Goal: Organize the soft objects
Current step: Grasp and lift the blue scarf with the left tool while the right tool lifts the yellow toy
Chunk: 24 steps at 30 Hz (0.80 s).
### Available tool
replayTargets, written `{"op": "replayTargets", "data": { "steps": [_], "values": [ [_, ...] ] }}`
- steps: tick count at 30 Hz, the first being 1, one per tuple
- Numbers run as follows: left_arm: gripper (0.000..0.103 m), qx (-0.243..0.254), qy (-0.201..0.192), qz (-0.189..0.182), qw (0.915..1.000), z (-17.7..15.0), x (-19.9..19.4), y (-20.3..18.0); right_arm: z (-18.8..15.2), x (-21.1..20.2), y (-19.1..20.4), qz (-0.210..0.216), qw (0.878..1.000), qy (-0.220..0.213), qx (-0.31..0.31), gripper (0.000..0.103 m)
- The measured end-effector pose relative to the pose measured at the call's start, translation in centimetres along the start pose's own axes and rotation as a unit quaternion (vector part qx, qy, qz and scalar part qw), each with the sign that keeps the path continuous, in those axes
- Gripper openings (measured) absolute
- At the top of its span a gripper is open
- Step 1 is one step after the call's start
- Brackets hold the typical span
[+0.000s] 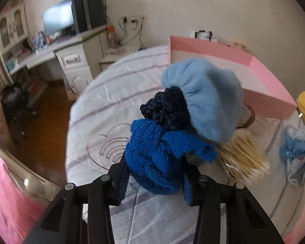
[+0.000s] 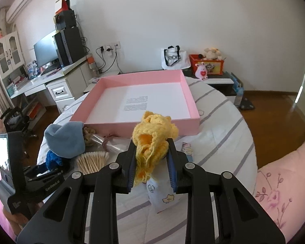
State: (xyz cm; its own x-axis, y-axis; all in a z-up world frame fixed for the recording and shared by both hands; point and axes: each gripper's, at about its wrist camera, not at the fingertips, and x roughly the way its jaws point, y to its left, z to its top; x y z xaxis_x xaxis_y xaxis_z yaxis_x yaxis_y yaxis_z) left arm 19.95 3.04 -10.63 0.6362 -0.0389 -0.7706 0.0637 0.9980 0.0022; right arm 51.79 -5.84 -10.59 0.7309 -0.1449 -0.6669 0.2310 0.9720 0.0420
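Black left gripper [image 1: 156,174] filled the bottom of its own view, its fingers [image 1: 122,181] clenched on a royal-blue knitted piece [image 1: 158,154]. A dark navy crocheted bit [image 1: 166,109] sat against the top of that piece, and a pale blue plush hat [image 1: 205,97] bulged beyond it; whether the hat hung from the same bundle or rested on the bed could not be told. A bundle of cotton swabs [image 1: 244,160] lay on the striped bedspread [image 1: 103,101] just beside the bundle, and a light blue cloth [image 1: 296,152] lay farther right.

From the right wrist, the right gripper [image 2: 152,162] had its fingers [image 2: 171,162] clamped on a yellow crocheted piece [image 2: 152,134], lifted clear of the bedspread, with a small white printed cloth [image 2: 160,191] below it. A pink tray [image 2: 191,95] sat on the bed beyond, its white floor bare apart from a printed sheet. A floral-sleeved arm [image 2: 278,174] showed at the right edge.
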Motion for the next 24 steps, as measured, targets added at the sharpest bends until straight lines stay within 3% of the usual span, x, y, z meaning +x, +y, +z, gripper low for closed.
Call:
{"op": "replayTargets", "data": {
  "steps": [12,24],
  "values": [
    [0.038,0.009,-0.069,0.015,0.9975,-1.9,-7.0,-0.4,-0.1,-3.2,-1.1,0.005,0.999,-0.036,0.012,0.025],
    [0.038,0.007,-0.167,-0.003,0.9859,-5.1,-17.4,-0.3,0.7,-9.5,-1.1,0.018,0.994,-0.111,0.002,0.025]
  ]
}}
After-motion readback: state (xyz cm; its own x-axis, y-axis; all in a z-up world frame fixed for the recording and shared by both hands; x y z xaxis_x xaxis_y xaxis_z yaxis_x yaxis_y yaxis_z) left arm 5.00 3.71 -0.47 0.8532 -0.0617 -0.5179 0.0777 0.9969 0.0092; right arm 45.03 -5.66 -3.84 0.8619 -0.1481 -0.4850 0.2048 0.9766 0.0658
